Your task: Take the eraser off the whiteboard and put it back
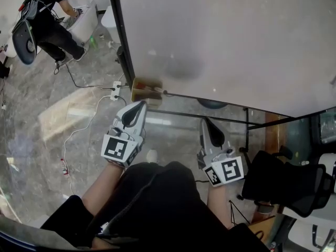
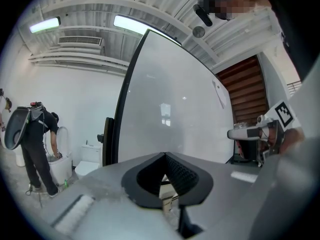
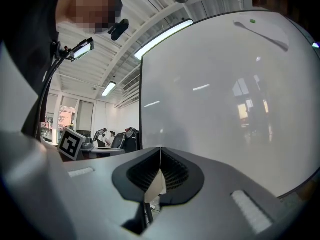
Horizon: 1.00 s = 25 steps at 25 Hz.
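Observation:
The whiteboard [image 1: 236, 35] fills the upper right of the head view, and its pale face also fills the left gripper view [image 2: 170, 114] and the right gripper view [image 3: 225, 94]. A yellowish-brown eraser [image 1: 146, 91] sits at the board's lower left corner. My left gripper [image 1: 142, 105] points at it from just below, a short gap away, jaws shut and empty [image 2: 165, 156]. My right gripper [image 1: 205, 121] is further right, below the board's edge, also shut with nothing held [image 3: 160, 151].
The board's black stand bars [image 1: 210, 117] run under its lower edge. A power strip with white cables [image 1: 114, 91] lies on the stone floor left of the eraser. A person [image 1: 50, 20] bends over at the far upper left. A black office chair [image 1: 286, 185] stands at the right.

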Each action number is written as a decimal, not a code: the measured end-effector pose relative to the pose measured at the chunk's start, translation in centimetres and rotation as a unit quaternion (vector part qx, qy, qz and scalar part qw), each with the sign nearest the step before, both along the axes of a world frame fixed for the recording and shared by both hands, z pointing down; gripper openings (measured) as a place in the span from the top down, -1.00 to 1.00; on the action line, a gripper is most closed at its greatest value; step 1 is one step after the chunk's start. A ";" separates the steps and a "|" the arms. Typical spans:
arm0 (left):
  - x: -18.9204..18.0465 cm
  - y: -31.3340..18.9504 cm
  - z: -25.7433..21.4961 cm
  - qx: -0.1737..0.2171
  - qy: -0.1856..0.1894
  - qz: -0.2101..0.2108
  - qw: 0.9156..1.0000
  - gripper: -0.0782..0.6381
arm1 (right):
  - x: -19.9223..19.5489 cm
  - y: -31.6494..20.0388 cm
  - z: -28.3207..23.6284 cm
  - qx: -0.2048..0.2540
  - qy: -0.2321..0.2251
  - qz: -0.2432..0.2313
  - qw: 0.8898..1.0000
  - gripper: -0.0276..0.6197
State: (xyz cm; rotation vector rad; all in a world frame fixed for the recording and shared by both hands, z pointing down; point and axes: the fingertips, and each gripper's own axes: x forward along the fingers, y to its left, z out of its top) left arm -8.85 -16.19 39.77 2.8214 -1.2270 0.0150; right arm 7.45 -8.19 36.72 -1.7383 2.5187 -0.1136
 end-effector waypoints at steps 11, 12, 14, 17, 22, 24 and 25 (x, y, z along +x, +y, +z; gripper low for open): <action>-0.3 -2.3 0.3 0.003 -0.013 -0.018 1.000 0.76 | -1.7 -3.8 -0.3 0.005 -0.003 -0.036 0.999 0.88; -0.3 -2.4 0.4 0.002 -0.015 -0.023 1.000 0.76 | -1.9 -4.1 -0.3 0.005 -0.003 -0.043 0.999 0.88; -0.1 -2.5 0.5 0.002 -0.018 -0.034 0.999 0.76 | -2.3 -4.7 -0.2 0.004 -0.003 -0.061 0.998 0.88; 0.2 -2.6 0.7 0.001 -0.025 -0.054 0.998 0.76 | -3.1 -5.5 0.1 0.001 0.008 -0.093 0.996 0.88; 1.5 -2.4 1.2 0.011 -0.057 -0.075 0.995 0.76 | -3.6 -6.4 0.3 -0.001 0.007 -0.135 0.991 0.88; 1.9 -2.3 1.7 0.007 -0.065 -0.084 0.994 0.71 | -3.6 -6.6 0.4 -0.001 0.007 -0.148 0.989 0.88; 2.1 -2.2 2.0 0.002 -0.063 -0.090 0.994 0.70 | -3.6 -6.8 0.3 -0.001 0.007 -0.154 0.988 0.88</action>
